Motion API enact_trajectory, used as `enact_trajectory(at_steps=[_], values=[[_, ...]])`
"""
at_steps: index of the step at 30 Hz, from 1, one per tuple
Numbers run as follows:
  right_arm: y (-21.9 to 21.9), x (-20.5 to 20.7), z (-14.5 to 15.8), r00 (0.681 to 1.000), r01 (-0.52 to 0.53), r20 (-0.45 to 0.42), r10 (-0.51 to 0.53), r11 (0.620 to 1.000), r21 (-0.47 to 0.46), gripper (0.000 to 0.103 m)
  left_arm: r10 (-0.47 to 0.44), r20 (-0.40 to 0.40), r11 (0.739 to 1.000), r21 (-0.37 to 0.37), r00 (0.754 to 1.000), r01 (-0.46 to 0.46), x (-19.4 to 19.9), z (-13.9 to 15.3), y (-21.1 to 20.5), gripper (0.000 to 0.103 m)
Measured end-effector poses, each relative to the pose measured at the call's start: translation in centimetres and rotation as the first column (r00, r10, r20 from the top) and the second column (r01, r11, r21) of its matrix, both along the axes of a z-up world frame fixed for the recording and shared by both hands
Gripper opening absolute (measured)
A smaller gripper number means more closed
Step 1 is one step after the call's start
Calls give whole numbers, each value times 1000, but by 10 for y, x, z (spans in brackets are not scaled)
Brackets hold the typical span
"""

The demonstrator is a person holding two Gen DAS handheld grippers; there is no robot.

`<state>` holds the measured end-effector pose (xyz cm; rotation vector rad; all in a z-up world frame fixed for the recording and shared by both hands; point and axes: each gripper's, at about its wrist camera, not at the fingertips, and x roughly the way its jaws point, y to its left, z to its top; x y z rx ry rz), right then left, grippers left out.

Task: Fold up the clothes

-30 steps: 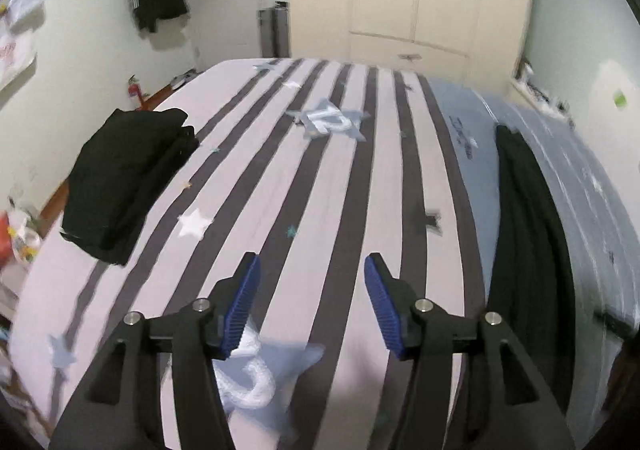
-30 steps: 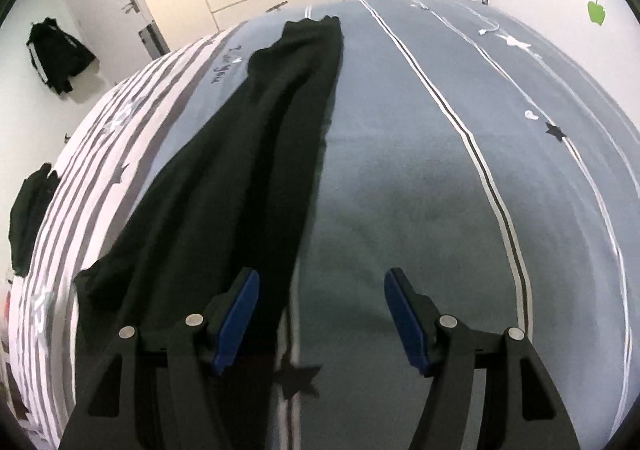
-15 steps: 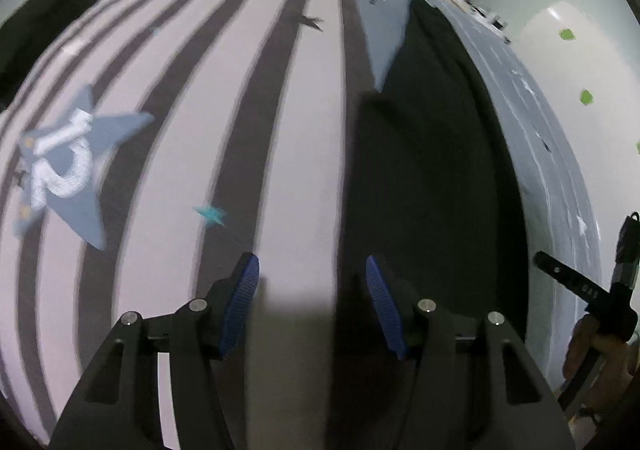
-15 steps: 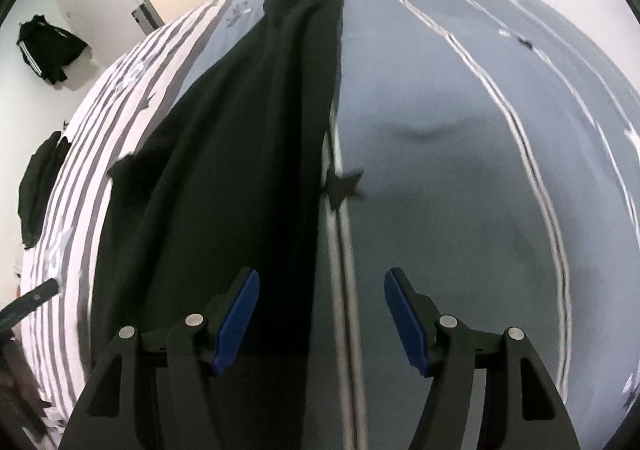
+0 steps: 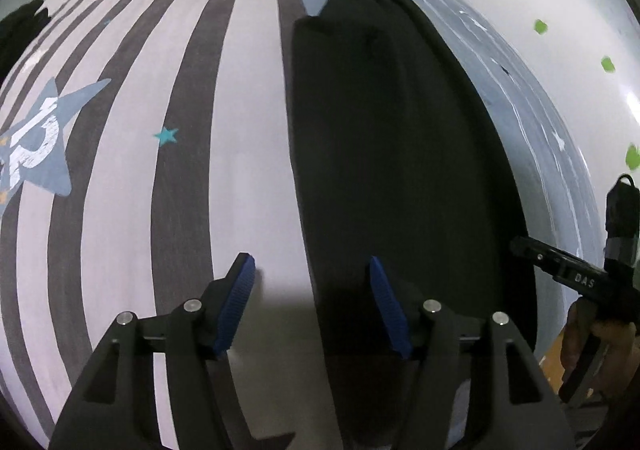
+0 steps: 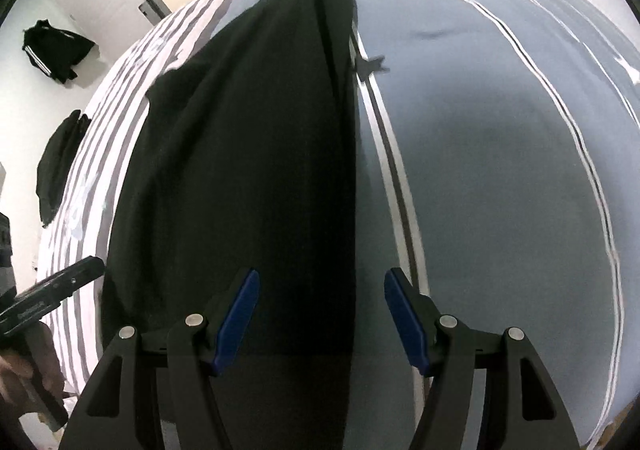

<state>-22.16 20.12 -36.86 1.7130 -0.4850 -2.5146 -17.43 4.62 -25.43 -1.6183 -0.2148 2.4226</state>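
A long black garment [image 5: 392,154] lies flat lengthwise on the bed, folded into a narrow strip; it also shows in the right wrist view [image 6: 248,170]. My left gripper [image 5: 312,306] is open and empty, hovering over the garment's near left edge. My right gripper [image 6: 320,318] is open and empty, over the garment's near right edge. Each gripper shows at the side of the other's view: the right one [image 5: 576,274] and the left one [image 6: 48,290].
The bed cover is striped white and grey with star prints [image 5: 120,170] on the left and blue-grey with thin white lines [image 6: 500,170] on the right. A folded black pile [image 6: 60,166] lies at the bed's far left. A black jacket [image 6: 56,50] hangs on the wall.
Both grippers have moved down and closer to the near end of the black garment. The left one swung right from the striped area onto the garment's edge. Both stay open.
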Motion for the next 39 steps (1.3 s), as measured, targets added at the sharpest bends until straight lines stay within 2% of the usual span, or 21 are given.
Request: enact_trajectory(at_steps=[4, 9, 11, 14, 17, 19, 21, 24, 25, 27, 29, 31, 33, 36, 39], values=[[-4, 25, -10, 1000, 5, -3, -5, 1000, -6, 62, 25, -2, 1000, 2, 1000, -25, 34, -7, 9, 61], [-5, 68, -19, 1000, -14, -17, 14, 1000, -25, 62, 8, 3, 999, -37, 1000, -8, 83, -22, 31, 64], [-4, 85, -25, 1000, -22, -16, 21, 999, -40, 62, 2, 18, 1000, -14, 1000, -1, 99, -29, 38, 65], [-4, 100, -28, 998, -39, -43, 37, 998, -52, 63, -7, -16, 1000, 0, 1000, 7, 115, -33, 49, 67], [-5, 100, -30, 997, -27, -70, 20, 995, -91, 69, -12, -36, 998, 62, 999, 14, 115, -33, 57, 66], [-8, 98, -31, 996, -28, -92, 18, 994, -107, 69, -25, -46, 995, 92, 999, 29, 112, -33, 63, 59], [-13, 97, -32, 993, -40, -113, 25, 991, -129, 69, -38, -49, 993, 107, 998, 43, 110, -33, 69, 55], [-19, 93, -34, 990, -67, -130, 46, 985, -161, 69, -44, -43, 990, 129, 998, 50, 109, -32, 70, 33], [-22, 92, -34, 989, -77, -136, 54, 983, -167, 66, -42, -39, 989, 140, 998, 48, 109, -32, 69, 22], [-22, 89, -38, 989, -91, -131, 68, 980, -178, 44, -71, -50, 988, 132, 996, 77, 110, -27, 73, 11], [-17, 87, -41, 992, -80, -113, 58, 976, -203, 15, -107, -66, 988, 103, 992, 114, 112, -20, 81, 7], [-15, 86, -40, 993, -82, -105, 59, 971, -223, 12, -110, -72, 989, 95, 991, 117, 116, -15, 83, 6], [-21, 88, -33, 989, -116, -116, 95, 976, -185, 9, -102, -85, 988, 105, 991, 110, 122, -1, 83, 6], [-29, 98, -10, 979, -163, -148, 142, 976, -143, 9, -101, -98, 987, 115, 990, 112, 147, 30, 83, 5], [-36, 120, 21, 969, -211, -164, 187, 968, -140, 9, -119, -48, 985, 121, 992, 124, 186, 51, 74, 5]])
